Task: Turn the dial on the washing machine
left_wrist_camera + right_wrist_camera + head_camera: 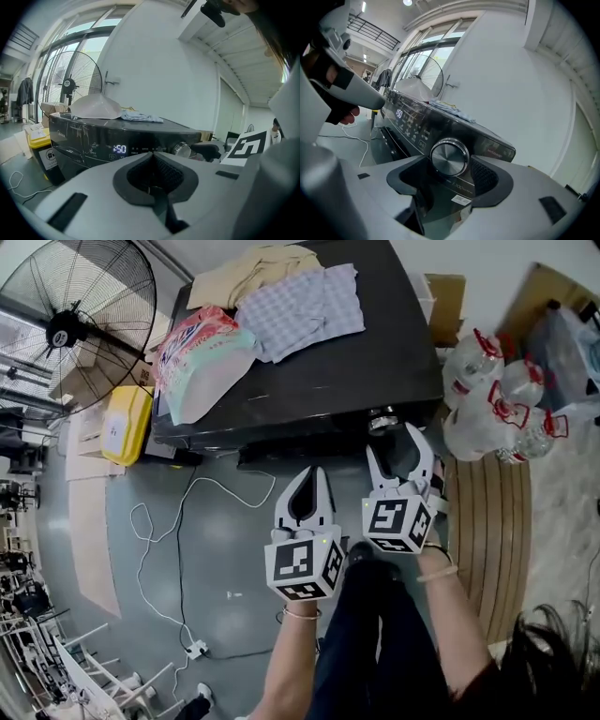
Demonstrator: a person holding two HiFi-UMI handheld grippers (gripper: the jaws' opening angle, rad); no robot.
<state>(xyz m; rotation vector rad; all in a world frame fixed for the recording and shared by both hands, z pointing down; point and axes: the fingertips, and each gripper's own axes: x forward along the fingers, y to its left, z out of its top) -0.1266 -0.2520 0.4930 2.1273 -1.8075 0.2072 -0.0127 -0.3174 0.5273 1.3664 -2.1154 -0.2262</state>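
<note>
The black washing machine [375, 352] stands ahead of me, and its round silver dial [382, 420] is on the front panel near the right end. My right gripper [394, 442] is open just in front of that dial. In the right gripper view the dial [449, 157] sits in the gap of the right gripper [449, 180], with both pads clear of it. My left gripper [309, 486] hangs shut and empty to the left, further back from the panel. From the left gripper [152, 157], the dial [180, 149] shows to the right of the lit display [119, 149].
Folded clothes [300, 306] and a detergent bag [202, 357] lie on the machine's lid. A standing fan [80, 320] and a yellow bin [127, 423] are at the left. Large water bottles [497, 395] stand at the right. A white cable [178, 531] runs across the floor.
</note>
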